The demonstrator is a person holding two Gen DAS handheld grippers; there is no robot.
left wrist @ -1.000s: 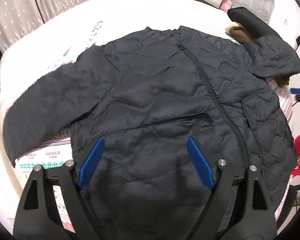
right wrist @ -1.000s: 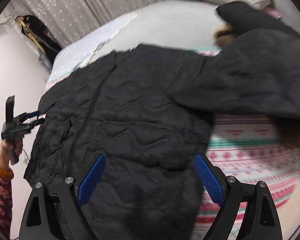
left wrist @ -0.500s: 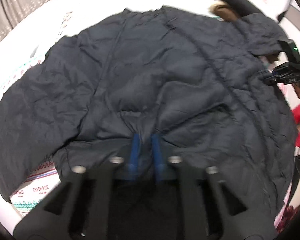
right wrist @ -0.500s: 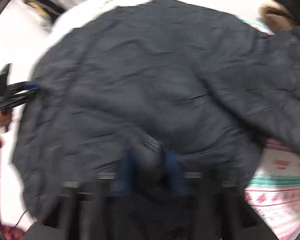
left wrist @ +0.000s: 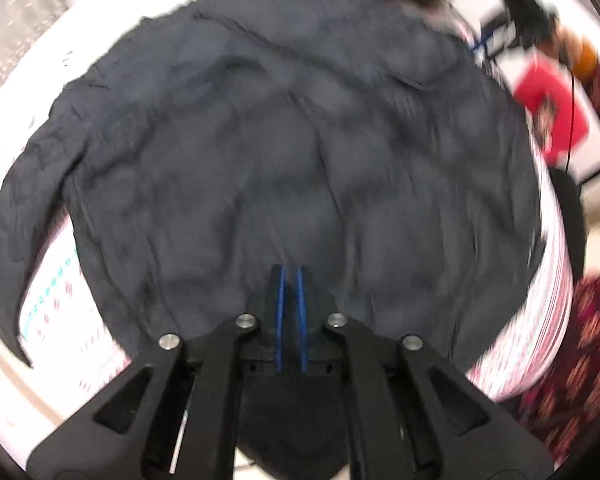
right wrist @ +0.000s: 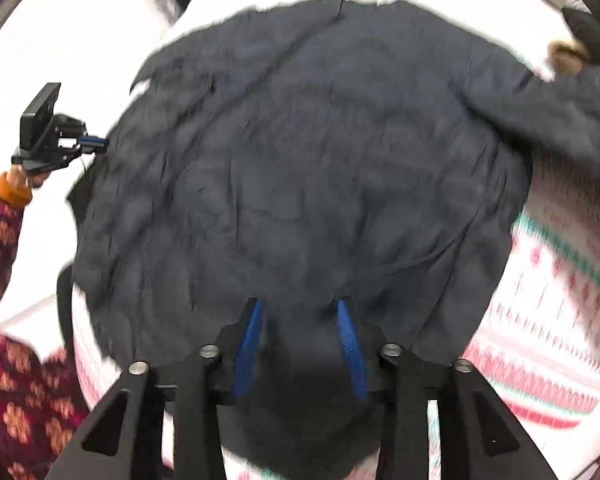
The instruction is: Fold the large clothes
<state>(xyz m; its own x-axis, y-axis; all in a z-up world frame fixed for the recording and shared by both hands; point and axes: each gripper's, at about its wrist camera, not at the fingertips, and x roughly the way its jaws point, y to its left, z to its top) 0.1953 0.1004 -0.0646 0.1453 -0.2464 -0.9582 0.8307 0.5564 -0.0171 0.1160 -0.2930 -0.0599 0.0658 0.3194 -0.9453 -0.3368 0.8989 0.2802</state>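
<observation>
A large dark quilted jacket (left wrist: 300,140) lies spread on a bed and is lifted at its near hem. It also fills the right wrist view (right wrist: 320,160). My left gripper (left wrist: 290,276) is shut on the jacket's hem, its blue pads nearly together. My right gripper (right wrist: 300,308) grips a thick bunch of the hem between its blue pads (right wrist: 348,332). The left gripper also shows in the right wrist view (right wrist: 94,142) at the jacket's left edge. One sleeve (left wrist: 32,184) hangs to the left, the other (right wrist: 560,112) lies to the right.
The bed has a white cover (right wrist: 80,60) and a pink, green and white patterned blanket (right wrist: 552,312). A brown fur trim (right wrist: 566,54) lies at the far right. My patterned red sleeve (right wrist: 4,280) is at left. A red object (left wrist: 552,108) is beside the bed.
Both grippers went from wide open above the jacket to closed on its near hem. The jacket has been pulled and lifted toward me, and both views have shifted.
</observation>
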